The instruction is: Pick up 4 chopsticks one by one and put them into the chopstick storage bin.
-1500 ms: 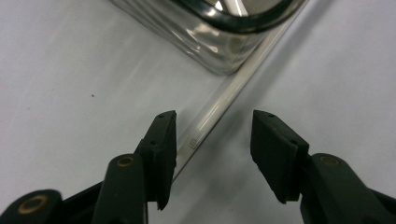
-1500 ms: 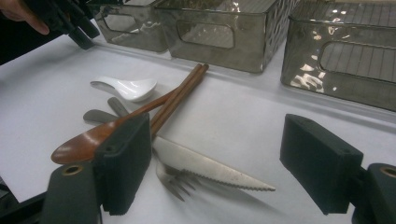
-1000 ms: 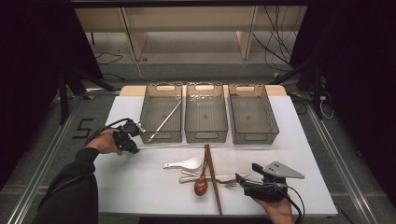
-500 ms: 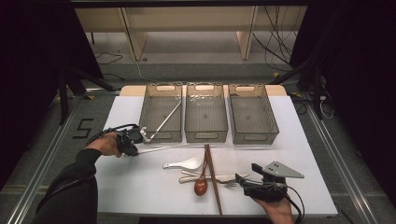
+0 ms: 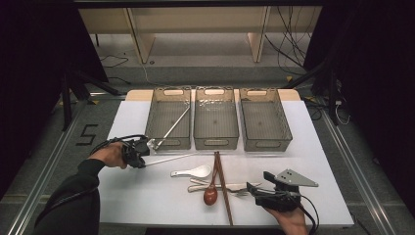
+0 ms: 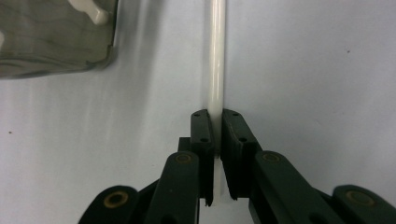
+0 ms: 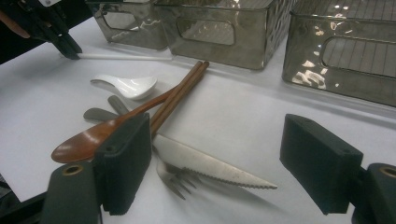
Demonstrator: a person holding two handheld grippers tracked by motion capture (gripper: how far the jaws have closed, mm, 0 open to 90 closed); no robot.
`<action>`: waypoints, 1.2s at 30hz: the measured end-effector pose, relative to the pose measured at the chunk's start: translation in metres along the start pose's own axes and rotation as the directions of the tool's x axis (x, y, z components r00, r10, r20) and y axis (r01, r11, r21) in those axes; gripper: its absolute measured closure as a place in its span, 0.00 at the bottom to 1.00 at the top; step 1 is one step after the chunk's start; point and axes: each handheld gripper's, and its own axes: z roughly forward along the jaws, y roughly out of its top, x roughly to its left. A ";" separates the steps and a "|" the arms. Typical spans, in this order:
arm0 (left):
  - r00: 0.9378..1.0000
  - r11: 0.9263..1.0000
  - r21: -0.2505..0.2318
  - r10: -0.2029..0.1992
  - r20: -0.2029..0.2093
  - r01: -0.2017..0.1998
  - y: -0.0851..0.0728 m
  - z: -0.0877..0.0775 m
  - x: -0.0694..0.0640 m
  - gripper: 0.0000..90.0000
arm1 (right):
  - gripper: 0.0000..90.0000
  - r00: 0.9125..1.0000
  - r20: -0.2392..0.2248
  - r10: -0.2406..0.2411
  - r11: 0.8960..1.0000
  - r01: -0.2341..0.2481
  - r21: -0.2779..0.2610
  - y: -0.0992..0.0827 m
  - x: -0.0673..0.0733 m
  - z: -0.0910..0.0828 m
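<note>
Now the left gripper (image 5: 142,157) has just been closing, and its two black jaws are pinched tight on the end of a long white chopstick (image 5: 169,158). The stick lies flat on the white table (image 5: 147,196), just in front of the left tray (image 5: 169,122), and points toward the middle of the table.

There is bare table to the left of and in front of the left gripper. The table's left edge is near the hand. Behind the stick stand three clear trays in a row: the left tray, the middle tray (image 5: 216,123) and the right tray (image 5: 264,125). Another white stick (image 5: 173,125) lies slanted inside the left tray.

The right gripper (image 5: 254,192) rests near the front edge, with its jaws held wide and nothing between them. Just beside it lies a pile: a white soup spoon (image 5: 193,172), a brown wooden spoon (image 5: 211,193), brown chopsticks (image 5: 222,186), a knife (image 7: 210,168) and a fork (image 7: 180,179).

The left gripper view shows the stick (image 6: 216,60) squeezed between the pads, and a corner of the tray (image 6: 56,42) close by. The right gripper view shows the knife's saw edge and the fork under it, which look tiny from above.
</note>
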 end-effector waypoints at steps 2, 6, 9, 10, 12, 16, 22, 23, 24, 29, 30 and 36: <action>1.000 1.000 -0.007 -0.009 0.002 0.009 0.000 -0.001 -0.001 0.92 | 0.29 1.000 0.001 0.001 1.000 -0.001 0.001 0.000 0.000 0.000; 0.999 0.999 -0.023 -0.031 0.015 0.031 -0.002 -0.002 -0.003 0.93 | 0.29 1.000 0.001 0.001 1.000 -0.001 0.000 0.000 0.000 0.000; 0.999 0.998 -0.036 -0.042 0.014 0.042 -0.005 -0.003 -0.006 0.93 | 0.29 1.000 0.002 0.002 1.000 -0.002 0.001 0.000 0.000 0.000; 0.999 0.998 -0.036 -0.042 0.014 0.042 -0.005 -0.003 -0.006 0.93 | 0.29 1.000 0.001 0.001 1.000 -0.001 0.001 0.000 0.000 0.000; 0.999 0.998 -0.047 -0.033 0.007 0.034 -0.007 -0.008 -0.009 0.93 | 0.29 1.000 0.002 0.001 1.000 -0.001 0.002 0.000 0.000 0.000; 1.000 0.997 -0.074 -0.027 0.002 0.027 -0.008 -0.016 -0.013 0.93 | 0.29 1.000 0.001 0.000 1.000 0.000 0.002 0.000 0.000 0.001; 0.999 0.988 -0.149 -0.046 -0.009 0.044 -0.008 -0.032 -0.018 0.93 | 0.29 1.000 0.000 0.001 1.000 -0.001 0.003 0.000 0.001 0.001; 0.999 0.983 -0.178 -0.052 -0.002 0.051 -0.008 -0.037 -0.019 0.92 | 0.29 1.000 0.000 0.000 1.000 0.000 0.002 0.000 0.001 0.001; 0.999 0.983 -0.178 -0.052 -0.002 0.051 -0.008 -0.037 -0.019 0.93 | 0.29 1.000 -0.001 0.001 1.000 -0.001 0.003 0.000 0.001 0.001; 0.992 0.953 -0.276 -0.126 0.024 0.128 -0.004 -0.049 -0.019 0.92 | 0.29 1.000 0.001 0.001 1.000 -0.001 0.001 0.000 0.001 0.000; 0.992 0.953 -0.276 -0.126 0.024 0.128 -0.004 -0.049 -0.019 0.92 | 0.29 1.000 0.001 0.001 1.000 -0.001 0.001 0.000 0.001 0.000; 0.973 0.916 -0.331 -0.227 0.040 0.227 -0.002 -0.058 -0.013 0.93 | 0.29 1.000 0.001 0.000 1.000 0.000 -0.001 0.000 0.000 0.000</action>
